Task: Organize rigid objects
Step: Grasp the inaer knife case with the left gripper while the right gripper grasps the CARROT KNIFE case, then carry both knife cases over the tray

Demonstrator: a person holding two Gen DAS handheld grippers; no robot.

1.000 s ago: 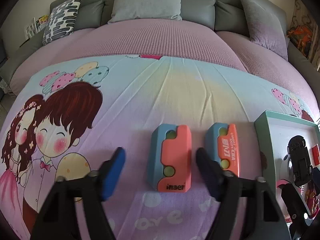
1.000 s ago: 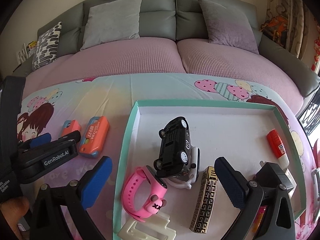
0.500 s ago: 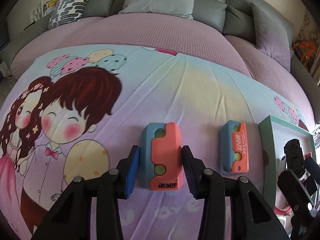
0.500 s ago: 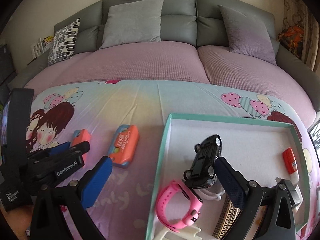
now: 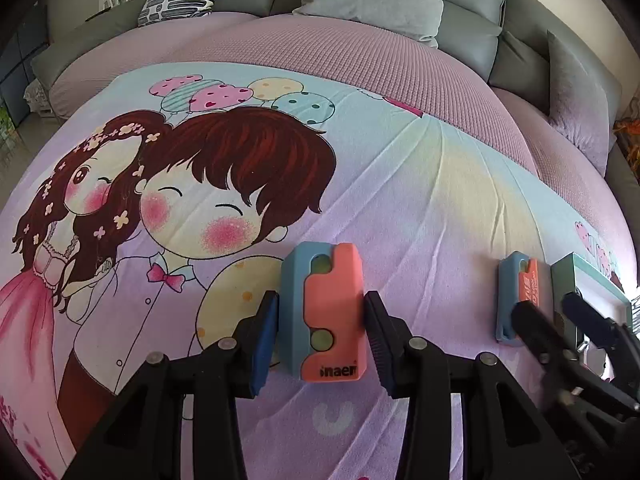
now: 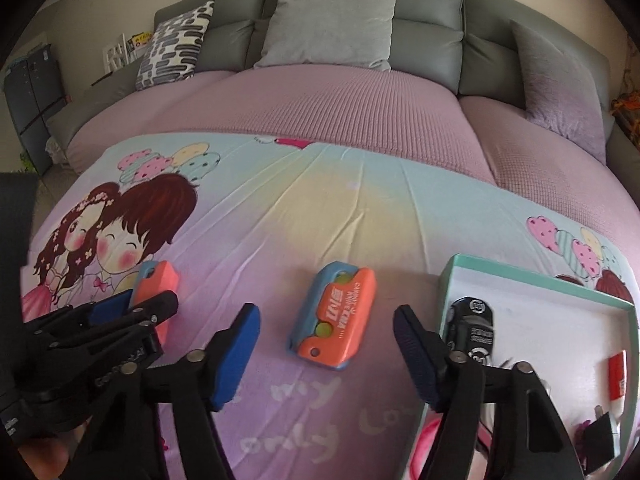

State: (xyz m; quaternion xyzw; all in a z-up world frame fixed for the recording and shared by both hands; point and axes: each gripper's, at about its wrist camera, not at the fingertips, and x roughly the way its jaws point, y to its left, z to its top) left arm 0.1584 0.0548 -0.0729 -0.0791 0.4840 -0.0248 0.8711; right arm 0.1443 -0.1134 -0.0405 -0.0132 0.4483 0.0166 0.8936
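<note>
Left gripper closed on orange-and-blue block w/ "inaer" lettering: blue pads pressed flat against both long sides, block squarely betw fingers, sitting on cartoon bedsheet, near edge twd camera. In right wrist view same block seen at far left, partly hidden behind left gripper. Second orange-and-blue block lying flat on sheet, centred betw fingers of right gripper but clear of both; jaws spread wide, nothing held, gaps on either side of block. Slightly tilted, orange face w/ white lettering up, blue shell showing at top & left edges. In left wrist view second block to right of held one, well apart from it, just beside teal-rimmed tray; right gripper's dark fingers crossing in front of it. Tray at right of right wrist view, white inside, left wall just beside right finger. In tray: black toy car near left wall, red-and-white item at far right, pink thing at lower left, mostly hidden behind finger. Grey sofa w/ grey cushion & patterned cushion in bkgd, pink waffle cover beyond the sheet.
</note>
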